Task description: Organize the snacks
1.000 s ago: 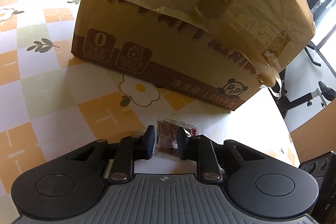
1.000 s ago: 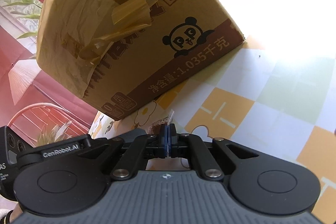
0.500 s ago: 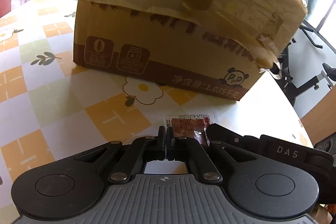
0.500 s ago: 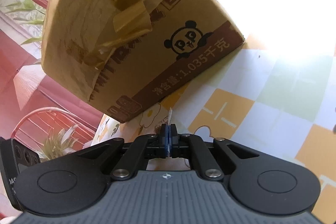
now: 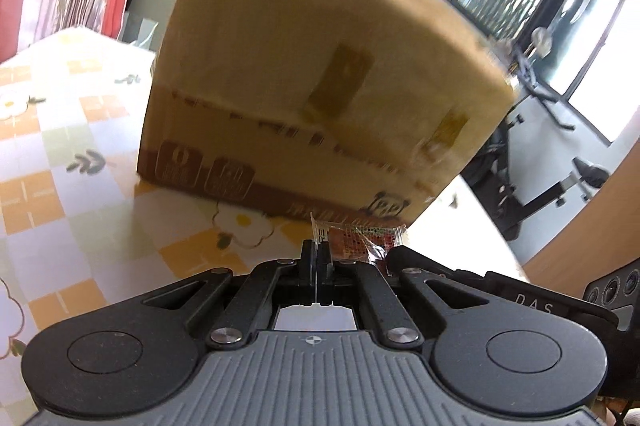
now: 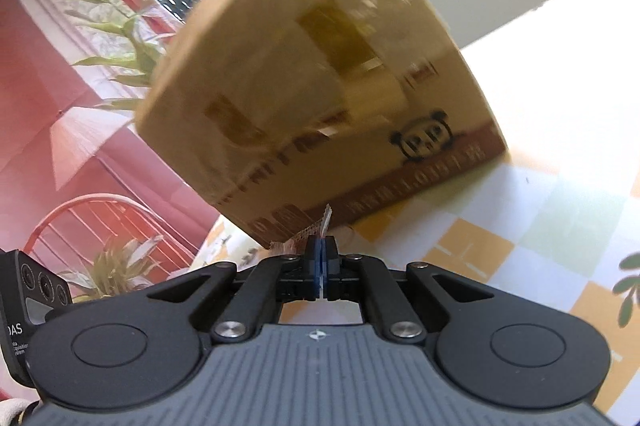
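We have one small, flat snack packet of crinkly clear film with a red printed panel (image 5: pixel 360 240) pinched between both tools. The left gripper (image 5: pixel 316 254) has its jaws fully closed on the packet's left sealed edge, and the right gripper (image 6: pixel 321 252) has its jaws clamped tight on the other end, where only a frayed white corner of film (image 6: pixel 326 216) pokes above the pads. The packet hangs just above the glossy worktop with its orange, white and pale green checks and daisy print (image 5: pixel 80 226), directly in front of the large brown cardboard box with a dark band, panda logo and patches of yellowed tape (image 5: pixel 320 86).

To do this step well, we judge that both hands should travel together at the same pace, because the film is thin and slippery and any pulling apart could tear a seal or slide it out of one pinch. We would keep the packet level and lift it clear of the box's upper edge before moving forward, since the cardboard wall is tall and stiff and would snag the soft wrapper. Whether the box top is open we cannot tell from here; its face is blurred. The grip is only on the flat sealed margins, so we would avoid sudden twists.
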The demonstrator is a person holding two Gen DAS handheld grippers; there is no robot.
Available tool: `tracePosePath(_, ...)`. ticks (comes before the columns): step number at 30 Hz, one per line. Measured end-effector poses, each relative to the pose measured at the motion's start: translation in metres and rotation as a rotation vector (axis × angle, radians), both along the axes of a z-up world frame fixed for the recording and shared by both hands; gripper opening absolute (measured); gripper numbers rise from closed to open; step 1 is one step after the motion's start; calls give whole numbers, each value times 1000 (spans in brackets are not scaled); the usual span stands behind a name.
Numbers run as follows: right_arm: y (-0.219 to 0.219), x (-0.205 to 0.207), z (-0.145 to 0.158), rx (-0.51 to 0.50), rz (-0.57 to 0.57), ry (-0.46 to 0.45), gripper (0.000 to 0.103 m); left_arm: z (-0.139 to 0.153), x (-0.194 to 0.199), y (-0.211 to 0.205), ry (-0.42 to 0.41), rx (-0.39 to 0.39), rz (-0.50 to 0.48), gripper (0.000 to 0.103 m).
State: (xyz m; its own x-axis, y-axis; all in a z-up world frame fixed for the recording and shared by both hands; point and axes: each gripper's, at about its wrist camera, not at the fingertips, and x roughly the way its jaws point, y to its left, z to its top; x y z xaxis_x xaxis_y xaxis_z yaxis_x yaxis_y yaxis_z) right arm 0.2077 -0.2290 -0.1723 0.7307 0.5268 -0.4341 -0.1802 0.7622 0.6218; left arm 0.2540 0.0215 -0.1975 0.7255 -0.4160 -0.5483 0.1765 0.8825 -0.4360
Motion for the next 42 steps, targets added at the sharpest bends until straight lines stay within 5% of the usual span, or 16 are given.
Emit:
tracePosePath(12, 17, -10, 82, -25, 11, -168, 1, 74, -15, 5, -192, -32, -27, 2)
tracePosePath(21, 35, 40, 146, -54, 26, -272, 1, 132, 25, 1, -308, -19, -25, 2)
tracePosePath(26, 44, 88, 164, -102, 41, -284, 1, 143, 66, 1, -295, -13, -2, 2)
tracePosePath(31, 54, 135, 159, -153, 42, -220, 2, 141, 104, -11, -262, 100, 29, 2)
tracePosePath(34, 57, 155, 152, -211, 17, -171, 9, 138, 118, -9, -207, 74, 39, 3)
tracePosePath(37, 52, 158, 148, -276, -12, -188, 29, 141, 117, -5, -217, 118, 37, 16)
tracePosePath(38, 49, 156, 147, -293, -12, -198, 37, 142, 114, -4, -224, 145, 39, 28)
tracePosePath(39, 47, 154, 147, -311, -9, -207, 41, 143, 113, -4, -231, 165, 40, 41)
tracePosePath(42, 41, 150, 150, -370, -11, -218, 47, 150, 113, 2, -248, 198, 28, 57)
